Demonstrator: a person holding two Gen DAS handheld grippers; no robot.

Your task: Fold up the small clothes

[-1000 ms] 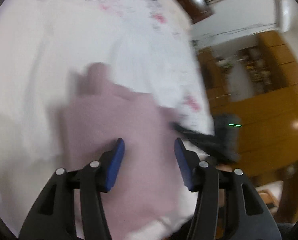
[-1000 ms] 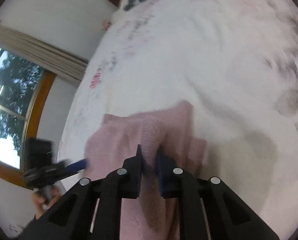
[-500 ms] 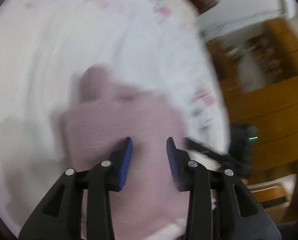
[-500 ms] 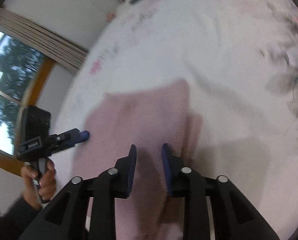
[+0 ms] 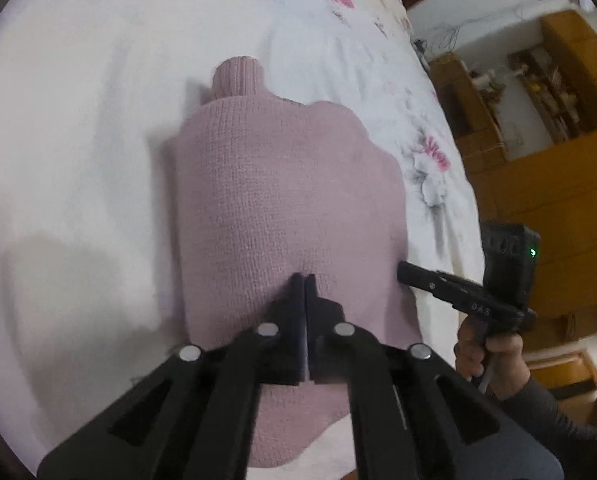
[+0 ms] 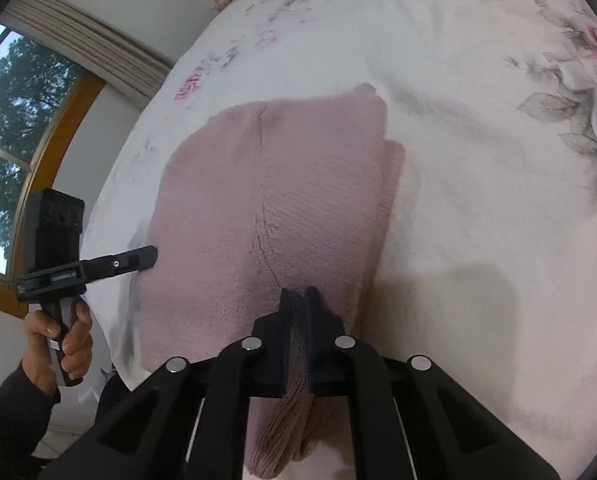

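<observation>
1. In the left wrist view, the left gripper [image 5: 305,280] sat at lower centre with its jaws pressed together on the near edge of the pink knitted sweater [image 5: 290,184]. A second earlier they had been spread apart above the cloth, so this side had just taken its pinch. The sweater lay flat on the flowered bed [image 5: 78,80], filling the middle of the frame, its collar pointing to the upper centre. The right gripper [image 5: 404,270] entered from the lower right, its tip touching the sweater's right edge.

2. In the right wrist view, the right gripper [image 6: 302,294] was clamped on a bunched fold of sweater [image 6: 266,184] hanging down between its fingers at lower centre. Half a second earlier it had stood parted, so it had re-gripped. The left gripper [image 6: 148,254] touched the left edge. With both near corners held, the next fold looked ready to begin.
</observation>
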